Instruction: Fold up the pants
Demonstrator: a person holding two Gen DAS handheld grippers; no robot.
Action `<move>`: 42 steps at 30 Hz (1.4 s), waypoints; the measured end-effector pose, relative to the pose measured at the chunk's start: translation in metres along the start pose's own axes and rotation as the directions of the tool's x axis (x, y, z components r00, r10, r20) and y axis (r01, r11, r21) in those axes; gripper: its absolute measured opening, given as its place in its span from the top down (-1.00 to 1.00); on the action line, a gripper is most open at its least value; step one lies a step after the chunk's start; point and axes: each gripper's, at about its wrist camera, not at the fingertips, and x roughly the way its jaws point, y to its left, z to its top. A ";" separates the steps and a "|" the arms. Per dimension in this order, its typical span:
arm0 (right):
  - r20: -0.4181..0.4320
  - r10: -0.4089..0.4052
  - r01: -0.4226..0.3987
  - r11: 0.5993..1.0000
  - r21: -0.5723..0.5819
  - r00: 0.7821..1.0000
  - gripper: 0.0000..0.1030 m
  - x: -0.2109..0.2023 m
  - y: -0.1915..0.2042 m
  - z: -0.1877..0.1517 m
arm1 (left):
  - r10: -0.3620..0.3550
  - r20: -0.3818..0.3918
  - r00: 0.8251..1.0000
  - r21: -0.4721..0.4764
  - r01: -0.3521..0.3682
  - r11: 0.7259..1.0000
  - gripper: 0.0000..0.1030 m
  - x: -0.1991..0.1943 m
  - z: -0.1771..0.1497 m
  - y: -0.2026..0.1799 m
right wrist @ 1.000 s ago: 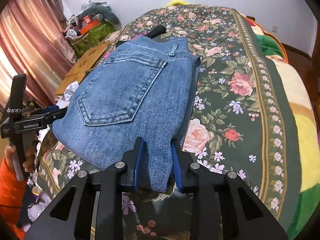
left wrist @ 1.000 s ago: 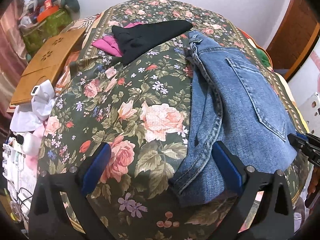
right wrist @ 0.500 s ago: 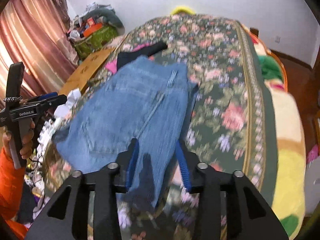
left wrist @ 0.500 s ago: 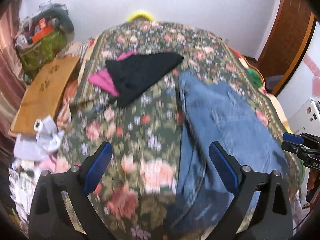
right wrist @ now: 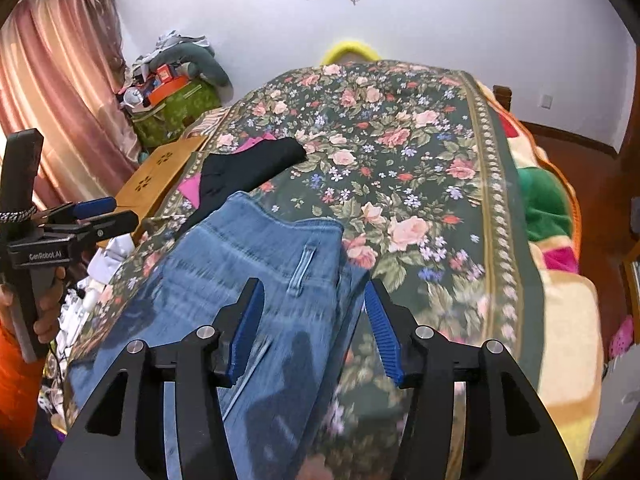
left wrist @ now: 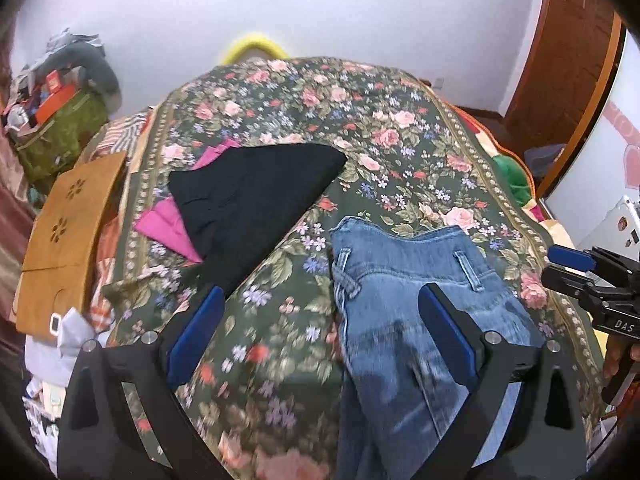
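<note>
the bed (left wrist: pixel 400 128) fills most of both views, covered by a dark green floral blanket (right wrist: pixel 420 184) that runs to the far wall. on its near half lie the jeans (left wrist: pixel 404 280), already folded into a compact bundle with the waistband and belt loops turned toward the far end and the bulk of the denim running down toward the near edge of the bed; the lower part is blurred, so how neatly the layers line up there cannot be told. beyond the jeans, apart from them, sits a black garment (left wrist: pixel 256 192) lying over a pink one (left wrist: pixel 168 228), both look like folded pieces set aside.

the left gripper (left wrist: pixel 316 332) has its tongs wide apart and holds nothing, one finger over bare blanket and the other over the denim. the right gripper (right wrist: pixel 316 320) also has its tongs apart, straddling the waistband edge without pinching it.

judging from this, the folding itself looks nearly or fully done; what may remain is a final smoothing or moving the bundle onto the pile.
</note>
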 end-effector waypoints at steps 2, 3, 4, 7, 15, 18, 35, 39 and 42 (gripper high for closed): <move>-0.024 0.005 -0.005 1.000 -0.001 1.000 0.06 0.020 -0.003 0.006 | -0.018 -0.029 0.999 0.004 0.018 1.000 -0.91 0.016 0.005 -0.003; -0.037 0.012 -0.012 1.000 -0.002 0.999 0.06 0.027 -0.004 0.008 | -0.027 -0.043 0.999 0.004 0.027 1.000 -0.91 0.024 0.007 -0.004; -0.051 0.022 -0.022 1.000 -0.002 0.998 0.06 0.035 -0.005 0.011 | -0.041 -0.061 0.997 0.005 0.042 0.999 -0.91 0.033 0.009 -0.006; -0.092 0.041 -0.040 0.999 0.011 0.995 0.06 0.062 -0.009 0.018 | -0.074 -0.117 0.990 0.010 0.076 0.997 -0.88 0.058 0.012 -0.010; -0.194 0.089 -0.086 0.996 0.022 0.977 0.56 0.104 -0.018 0.026 | -0.063 -0.191 0.980 0.040 0.072 0.997 0.08 0.102 0.012 -0.019; -0.195 0.053 -0.060 0.998 -0.032 0.979 0.60 0.107 -0.013 0.022 | 0.005 -0.175 0.985 0.069 0.008 0.998 0.08 0.110 0.007 -0.021; -0.077 -0.130 0.117 0.982 -0.146 0.989 0.59 0.042 -0.004 0.023 | 0.122 -0.080 0.989 0.065 -0.117 0.991 -0.05 0.063 0.018 -0.004; -0.021 -0.120 0.115 0.978 -0.173 0.993 0.31 0.013 0.011 0.022 | 0.076 -0.043 0.996 0.048 -0.074 0.996 -0.29 0.030 0.020 0.002; 0.024 -0.110 0.112 0.974 -0.198 0.994 0.08 -0.005 0.026 0.018 | 0.051 -0.006 0.999 0.053 -0.050 0.997 -0.49 0.004 0.014 -0.001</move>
